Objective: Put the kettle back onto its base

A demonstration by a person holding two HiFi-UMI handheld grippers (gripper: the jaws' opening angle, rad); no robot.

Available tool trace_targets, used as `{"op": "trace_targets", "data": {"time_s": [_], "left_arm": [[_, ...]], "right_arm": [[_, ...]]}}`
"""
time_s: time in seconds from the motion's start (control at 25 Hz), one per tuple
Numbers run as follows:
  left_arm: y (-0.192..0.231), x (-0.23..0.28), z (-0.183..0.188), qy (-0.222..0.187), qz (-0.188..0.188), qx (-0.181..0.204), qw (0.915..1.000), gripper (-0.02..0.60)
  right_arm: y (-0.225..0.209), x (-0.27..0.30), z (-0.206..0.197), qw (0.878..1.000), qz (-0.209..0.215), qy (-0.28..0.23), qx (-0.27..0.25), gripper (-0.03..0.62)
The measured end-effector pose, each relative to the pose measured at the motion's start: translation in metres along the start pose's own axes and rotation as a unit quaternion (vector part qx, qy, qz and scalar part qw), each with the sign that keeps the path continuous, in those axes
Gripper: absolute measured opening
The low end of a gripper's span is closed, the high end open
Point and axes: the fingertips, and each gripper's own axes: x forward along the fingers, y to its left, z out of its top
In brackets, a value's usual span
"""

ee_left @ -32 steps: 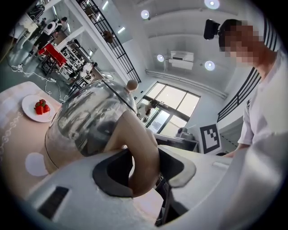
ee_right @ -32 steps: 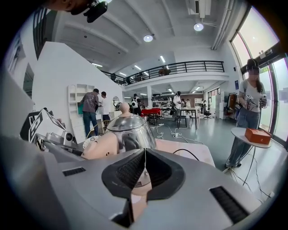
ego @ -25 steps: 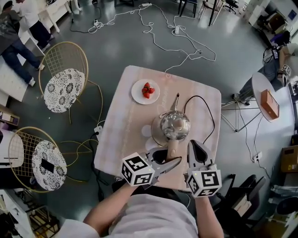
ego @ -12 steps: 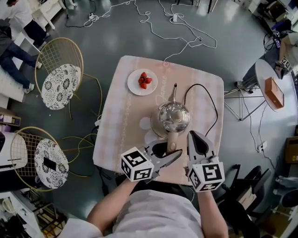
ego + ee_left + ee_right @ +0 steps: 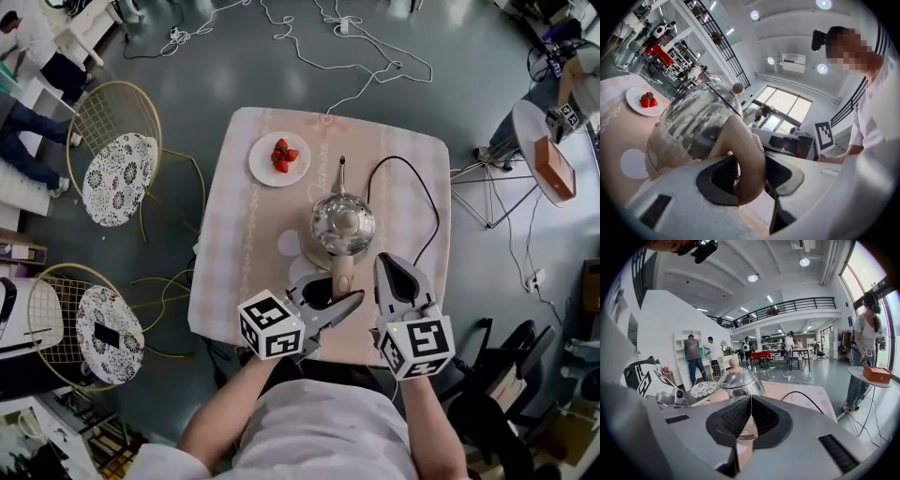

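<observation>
Left gripper [image 5: 337, 302] fingers grasp kettle [image 5: 342, 225] handle [image 5: 344, 279], center frame; right gripper [image 5: 392, 274] fingers clenched together, lower right over desk [image 5: 239, 253].

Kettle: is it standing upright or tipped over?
Upright: the kettle stands with its lid knob straight on top in the right gripper view.

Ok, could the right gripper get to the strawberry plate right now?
Probably not straight: the kettle, its handle gripped by the left gripper, stands between the right gripper and the plate. Over it looks free.

Glossy, mirror-like metal kettle [image 5: 343, 225] with a smooth, matt, wood-toned handle [image 5: 344, 273].
</observation>
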Motion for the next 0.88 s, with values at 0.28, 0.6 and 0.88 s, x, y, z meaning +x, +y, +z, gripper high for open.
{"op": "trace_targets", "data": {"time_s": [0.28,0.6,0.88], "left_arm": [[0.001,-0.001,0.0,0.002,-0.006,-0.006,1.0,0.166],[0.003,-0.002,0.0,0.023,-0.012,-0.014,0.9996,0.166],[0.004,-0.006,0.002,0.034,-0.013,-0.015,0.9992,0.167]], "right_arm": [[0.003,0.004,-0.002,1.0,0.005,-0.002,0.007,0.006],[0.003,0.005,-0.005,1.0,0.008,-0.007,0.027,0.006],[-0.004,0.003,-0.01,0.999,0.001,-0.007,0.041,0.006]]}}
